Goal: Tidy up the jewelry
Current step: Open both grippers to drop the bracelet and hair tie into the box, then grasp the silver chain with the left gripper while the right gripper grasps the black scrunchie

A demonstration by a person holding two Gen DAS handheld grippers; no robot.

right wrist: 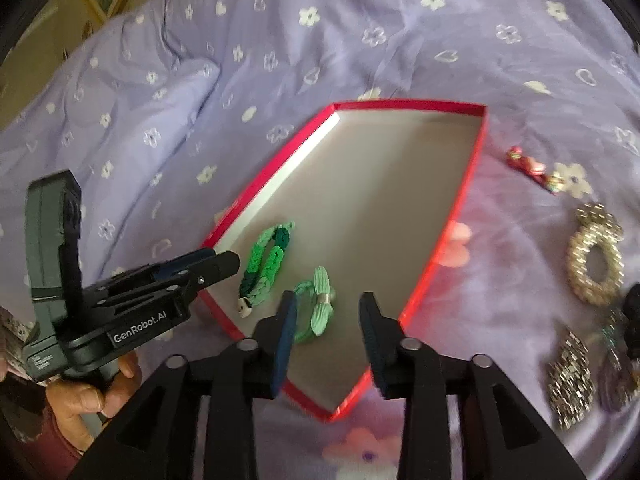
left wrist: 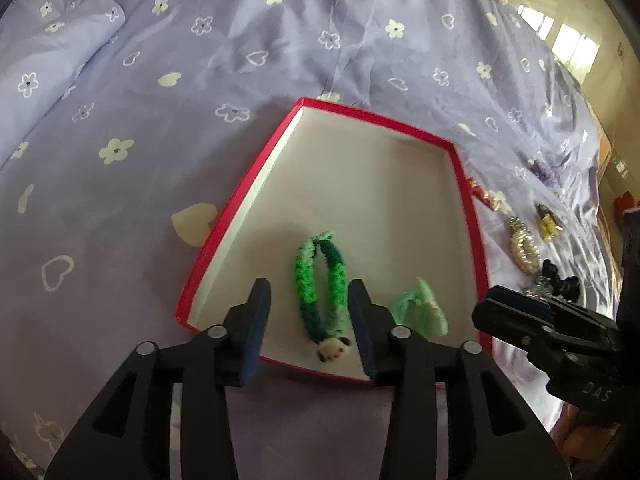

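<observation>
A shallow red-rimmed box (left wrist: 380, 118) (right wrist: 400, 103) with a pale floor lies on a lilac flowered bedspread. Inside it rest a green braided bracelet (left wrist: 320, 280) (right wrist: 264, 264) with a small white panda bead, and a pale mint knotted band (left wrist: 420, 308) (right wrist: 316, 300). My left gripper (left wrist: 308, 292) is open over the box's near edge, its fingers either side of the braided bracelet without touching it. My right gripper (right wrist: 329, 304) is open too, with the mint band lying just by its left finger. Each gripper shows in the other's view: the left gripper (right wrist: 216, 264), the right gripper (left wrist: 504, 300).
Loose jewellery lies on the bedspread right of the box: a red clip (right wrist: 528, 166), a gold beaded ring (right wrist: 596, 256) (left wrist: 524, 248), a silver sequinned piece (right wrist: 572, 380), a dark piece (right wrist: 632, 304), a purple item (left wrist: 544, 172). A hand (right wrist: 92, 392) grips the left handle.
</observation>
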